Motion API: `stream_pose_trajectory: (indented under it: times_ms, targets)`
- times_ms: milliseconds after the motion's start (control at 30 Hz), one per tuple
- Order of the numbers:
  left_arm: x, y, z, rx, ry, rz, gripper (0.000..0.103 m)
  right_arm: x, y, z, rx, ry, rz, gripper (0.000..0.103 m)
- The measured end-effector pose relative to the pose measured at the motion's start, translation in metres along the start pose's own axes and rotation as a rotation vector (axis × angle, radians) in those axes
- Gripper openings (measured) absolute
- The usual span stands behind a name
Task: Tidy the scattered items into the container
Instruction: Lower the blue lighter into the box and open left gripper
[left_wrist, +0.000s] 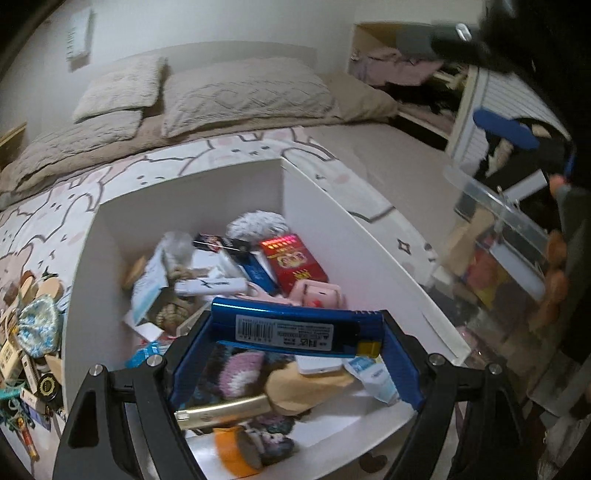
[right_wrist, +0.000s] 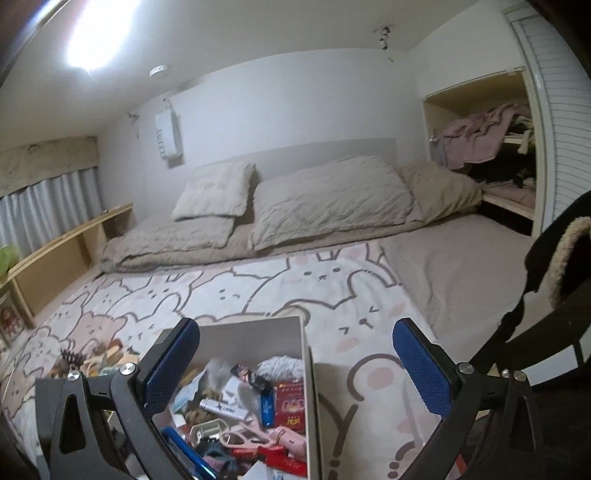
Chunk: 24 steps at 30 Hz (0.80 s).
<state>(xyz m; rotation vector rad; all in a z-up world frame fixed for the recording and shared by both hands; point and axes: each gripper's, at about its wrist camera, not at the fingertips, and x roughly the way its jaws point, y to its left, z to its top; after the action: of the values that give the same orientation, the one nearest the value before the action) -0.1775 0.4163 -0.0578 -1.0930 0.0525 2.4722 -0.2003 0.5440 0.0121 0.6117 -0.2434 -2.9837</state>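
My left gripper (left_wrist: 295, 334) is shut on a shiny blue bar-shaped item with a barcode label (left_wrist: 291, 328), held crosswise just above the white container (left_wrist: 85, 280). The container is full of small items: a red box (left_wrist: 293, 264), a white tube (left_wrist: 210, 286), a pink case (left_wrist: 319, 295), socks. My right gripper (right_wrist: 295, 363) is open and empty, high above the container's right wall (right_wrist: 308, 373). More scattered items (left_wrist: 29, 332) lie on the rug left of the container; they also show in the right wrist view (right_wrist: 92, 356).
A bunny-print rug (right_wrist: 332, 280) covers the floor. Beige bedding and pillows (right_wrist: 314, 203) lie behind. A clear plastic bin (left_wrist: 498, 240) stands at the right. A low wooden shelf (right_wrist: 66, 251) is at the left, a closet (right_wrist: 491, 147) at the right.
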Motion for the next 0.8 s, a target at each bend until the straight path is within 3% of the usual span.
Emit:
stream_pose_trajectory:
  times_ms: [367, 500, 567, 600, 800]
  targets:
    - [0.010, -0.033, 0.004, 0.058, 0.030, -0.061, 0.085, -0.008, -0.011, 0.003, 0.047, -0.058, -0.025, 0.103]
    - [0.011, -0.039, 0.004, 0.061, 0.024, -0.049, 0.085, -0.009, -0.015, 0.004, 0.064, -0.070, -0.024, 0.103]
    - [0.011, -0.039, 0.004, 0.053, 0.018, -0.044, 0.089, -0.008, -0.016, 0.004, 0.068, -0.063, -0.025, 0.103]
    - [0.010, -0.039, 0.005, 0.050, 0.016, -0.047, 0.097, -0.008, -0.016, 0.004, 0.067, -0.062, -0.025, 0.103]
    - [0.007, -0.038, 0.006, 0.055, -0.003, -0.024, 0.098, -0.008, -0.016, 0.004, 0.062, -0.063, -0.023, 0.103]
